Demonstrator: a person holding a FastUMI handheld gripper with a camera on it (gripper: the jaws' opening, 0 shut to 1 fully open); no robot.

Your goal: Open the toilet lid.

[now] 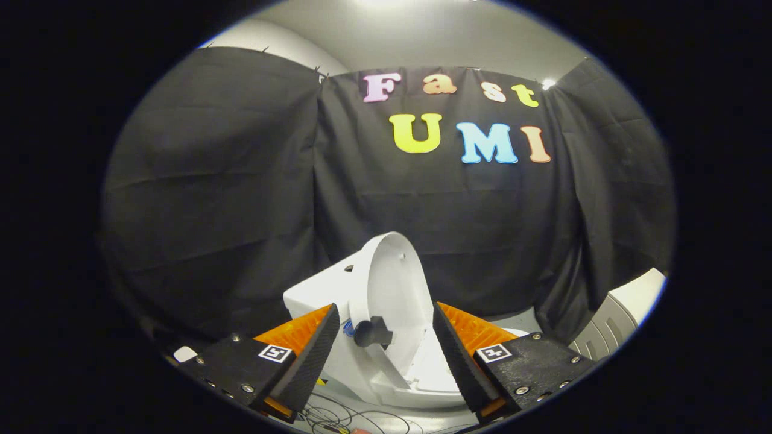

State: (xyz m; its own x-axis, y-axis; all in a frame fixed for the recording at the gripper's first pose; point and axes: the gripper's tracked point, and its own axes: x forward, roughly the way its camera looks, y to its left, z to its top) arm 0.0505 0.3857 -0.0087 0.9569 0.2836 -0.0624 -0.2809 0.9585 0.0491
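Lid (395, 283) up, nearly straight, leaning back near tank (319, 289). Sits between fingers, a bit ahead of them. Small dark knob (371, 331) on lid's near face. Bowl (422, 380) open below. Gripper (386, 337) wide, fingers apart, holding nothing, not touching lid. Looks like job almost done: lid open. Next move: check lid stays up alone, then pull gripper back, no bumping. Wires (338, 419) lie below.

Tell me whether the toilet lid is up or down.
Up. The lid stands raised against the tank, its inner face showing, just ahead of the open gripper, whose fingers touch nothing.
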